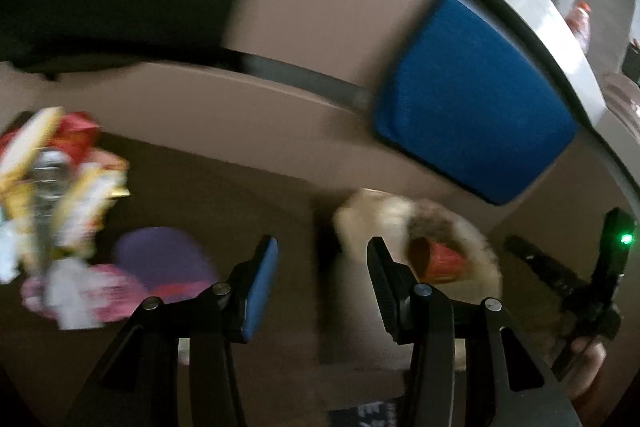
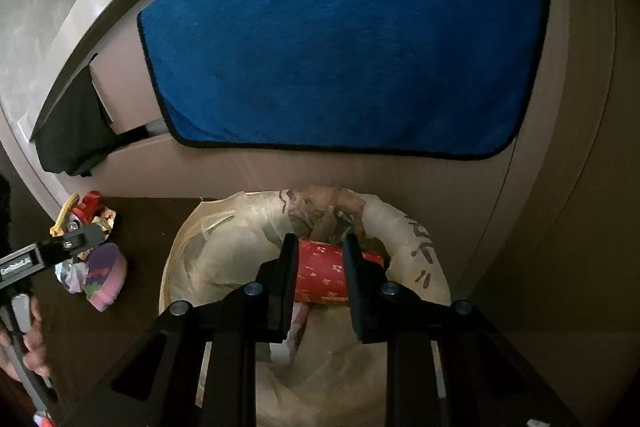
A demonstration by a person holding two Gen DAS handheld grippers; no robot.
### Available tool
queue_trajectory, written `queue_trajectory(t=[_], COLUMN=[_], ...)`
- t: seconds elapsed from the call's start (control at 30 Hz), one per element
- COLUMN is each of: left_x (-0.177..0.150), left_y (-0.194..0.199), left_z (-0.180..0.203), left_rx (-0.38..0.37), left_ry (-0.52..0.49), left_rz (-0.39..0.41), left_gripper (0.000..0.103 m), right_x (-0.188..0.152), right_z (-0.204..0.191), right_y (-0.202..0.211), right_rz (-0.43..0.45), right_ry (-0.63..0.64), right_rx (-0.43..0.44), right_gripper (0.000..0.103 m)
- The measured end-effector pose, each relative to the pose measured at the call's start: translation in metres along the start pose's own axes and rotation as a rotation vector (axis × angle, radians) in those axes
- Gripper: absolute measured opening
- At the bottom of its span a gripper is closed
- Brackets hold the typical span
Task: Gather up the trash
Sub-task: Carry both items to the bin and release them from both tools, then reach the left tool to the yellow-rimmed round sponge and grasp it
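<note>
The towel (image 2: 344,31) is deep blue with a black hem. The can (image 2: 324,273) is red, speckled with small white marks. The bag (image 2: 224,251) is cream with dark brush-like lettering. The wrappers (image 1: 60,187) are red, yellow and white; the tub (image 2: 106,275) is purple and pink.

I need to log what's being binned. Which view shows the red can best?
The right wrist view: the red can sits sharp between the right hand-held gripper fingers above the bag. The left wrist view shows a blurred red patch.

Dim indoor light, deep shadow over the floor (image 2: 152,223), heavy motion blur across the left wrist view, sharper right wrist view, fisheye bending and black corners at edges
</note>
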State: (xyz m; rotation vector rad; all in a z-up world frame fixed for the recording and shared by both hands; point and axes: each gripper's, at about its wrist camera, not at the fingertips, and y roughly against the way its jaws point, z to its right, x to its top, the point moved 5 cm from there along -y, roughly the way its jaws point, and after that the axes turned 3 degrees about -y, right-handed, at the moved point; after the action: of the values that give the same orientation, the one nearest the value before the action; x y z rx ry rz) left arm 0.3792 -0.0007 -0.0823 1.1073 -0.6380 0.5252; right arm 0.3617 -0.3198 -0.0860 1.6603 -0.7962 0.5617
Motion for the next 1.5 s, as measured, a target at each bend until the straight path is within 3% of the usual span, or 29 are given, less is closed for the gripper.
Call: queue_trajectory(t=[0.17,0.3,0.5,0.7,0.8,0.9,1.07,1.3,1.37,1.43,1.5], left_x=[-0.003,-0.010,-0.032,-0.022,0.000,0.016,0.010,0.014,0.020,0.029,0.037], left_y=[0.036,0.063,0.087,0.087,0.081,0.077,0.045,0.018,0.015,0.016,0.026], left_z=[-0.067,-0.129,-0.189,-0.203,-0.212,-0.244,-0.297,-0.316,-0.318,-0.314,-0.303], left_rx=[0.126,0.209,0.252,0.208,0.142,0.096,0.023,-0.069,-0.059,-0.062,-0.070], left_ry=[0.062,0.177,0.294,0.257,0.277,0.430,0.679,0.842,0.849,0.817,0.746], left_rz=[0.074,0.125,0.146,0.165,0.175,0.179,0.080,0.067,0.066,0.070,0.084], left_gripper=[0.048,0.048,0.048,0.048,0.048,0.048,0.048,0.047,0.043,0.021,0.016], right_x=[0.004,0.006,-0.008,-0.029,-0.036,-0.042,-0.051,-0.060,-0.064,-0.067,-0.070], right_z=[-0.029,-0.068,-0.125,-0.162,-0.173,-0.183,-0.188,-0.197,-0.202,-0.206,-0.211], right_y=[0.015,0.020,0.007,-0.008,-0.010,-0.012,-0.021,-0.035,-0.038,-0.041,-0.044], right_rz=[0.064,0.103,0.065,-0.003,-0.023,-0.037,-0.066,-0.116,-0.125,-0.134,-0.148], right_ry=[0.051,0.109,0.191,0.227,0.243,0.255,0.263,0.257,0.268,0.274,0.270], right_rx=[0.045,0.100,0.189,0.252,0.265,0.272,0.266,0.264,0.261,0.258,0.267], right_gripper=[0.022,0.022,0.022,0.022,0.022,0.022,0.022,0.022,0.022,0.022,0.022])
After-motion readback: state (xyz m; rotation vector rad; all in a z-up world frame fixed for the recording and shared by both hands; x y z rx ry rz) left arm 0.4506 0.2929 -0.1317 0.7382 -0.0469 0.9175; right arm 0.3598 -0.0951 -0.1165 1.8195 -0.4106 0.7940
